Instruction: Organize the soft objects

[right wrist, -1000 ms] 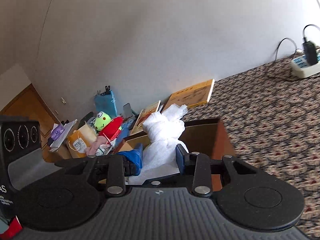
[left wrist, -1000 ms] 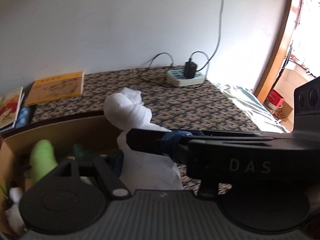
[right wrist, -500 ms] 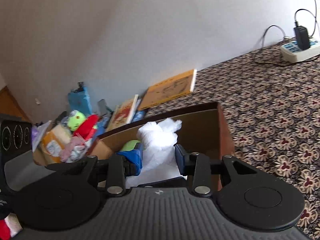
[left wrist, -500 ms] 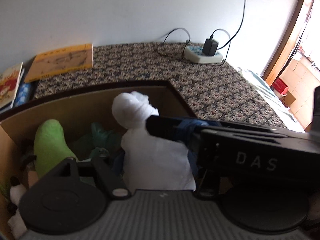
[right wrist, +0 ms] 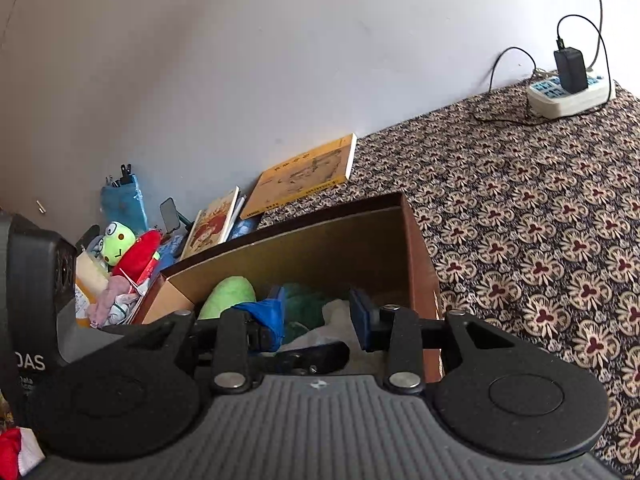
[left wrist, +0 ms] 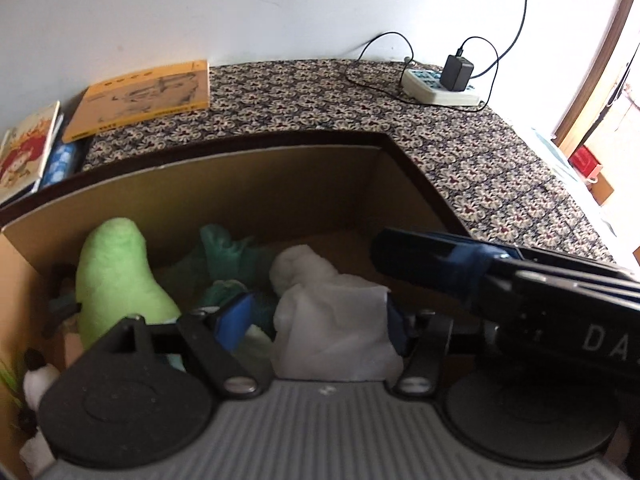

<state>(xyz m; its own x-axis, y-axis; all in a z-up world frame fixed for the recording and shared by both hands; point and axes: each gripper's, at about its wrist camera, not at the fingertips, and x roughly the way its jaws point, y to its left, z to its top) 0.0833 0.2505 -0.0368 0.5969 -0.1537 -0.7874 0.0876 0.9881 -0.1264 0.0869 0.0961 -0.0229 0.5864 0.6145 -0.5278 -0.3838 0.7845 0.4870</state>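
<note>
Two grippers hang over the cardboard box (left wrist: 208,184). The left gripper (left wrist: 316,322) has its fingers spread wide, with the white cloth bundle (left wrist: 332,320) resting inside the box between them. The right gripper (right wrist: 318,318) is spread and grasps nothing. Dropping looks done; next, lift away and find another soft thing.

Cardboard box (left wrist: 280,176): brown interior, dark maroon outer rim. Inside it, plush toy (left wrist: 116,276): light green; bundled cloth (left wrist: 332,320): white; crumpled item (left wrist: 228,252) between them: teal. Beyond the box, table covering (right wrist: 540,208): dark with cream floral pattern; book (left wrist: 140,100): orange-yellow; power strip (left wrist: 436,90): white; charger (left wrist: 456,72): black.
</note>
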